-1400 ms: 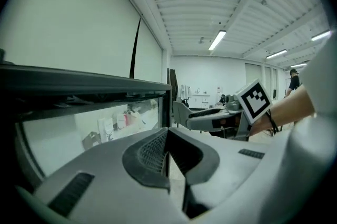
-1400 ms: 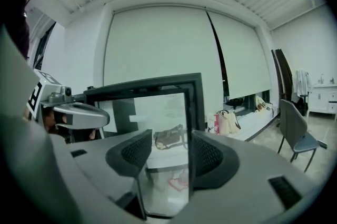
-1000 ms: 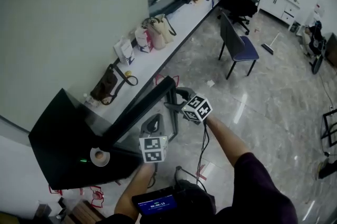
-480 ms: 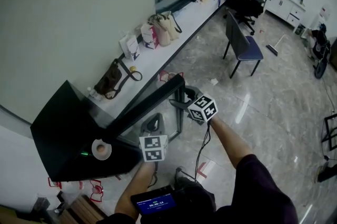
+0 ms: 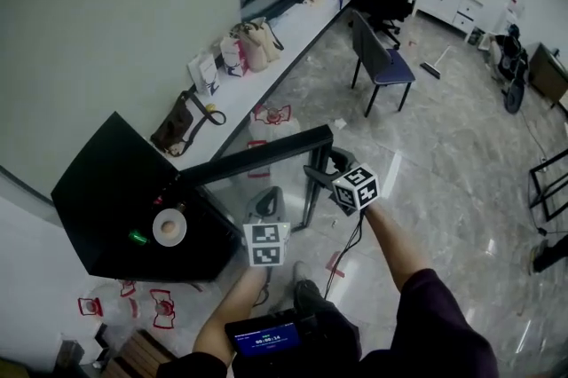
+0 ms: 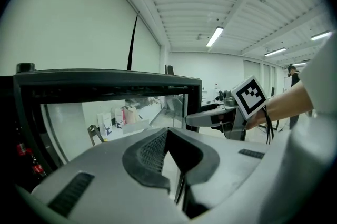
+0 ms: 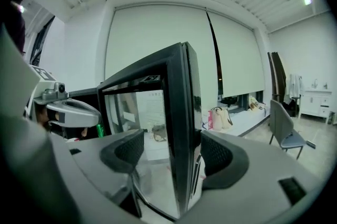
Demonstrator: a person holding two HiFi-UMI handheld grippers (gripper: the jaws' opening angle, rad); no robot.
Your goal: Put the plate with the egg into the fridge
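My right gripper (image 5: 321,174) clamped the door (image 5: 257,156) edge, it seemed; my left gripper (image 5: 264,206) was closed, empty. The plate (image 5: 169,227) with the egg sat atop the fridge (image 5: 98,208). A hard tug could rock it off.

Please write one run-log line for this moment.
right tongs: clamped on fridge door edge | left tongs: shut, empty | plate with egg: on top of open fridge

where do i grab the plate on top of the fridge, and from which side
Take the plate by its rim on the edge nearest the left gripper, jaws level from that side: it lies flat on the fridge with the egg in the middle.
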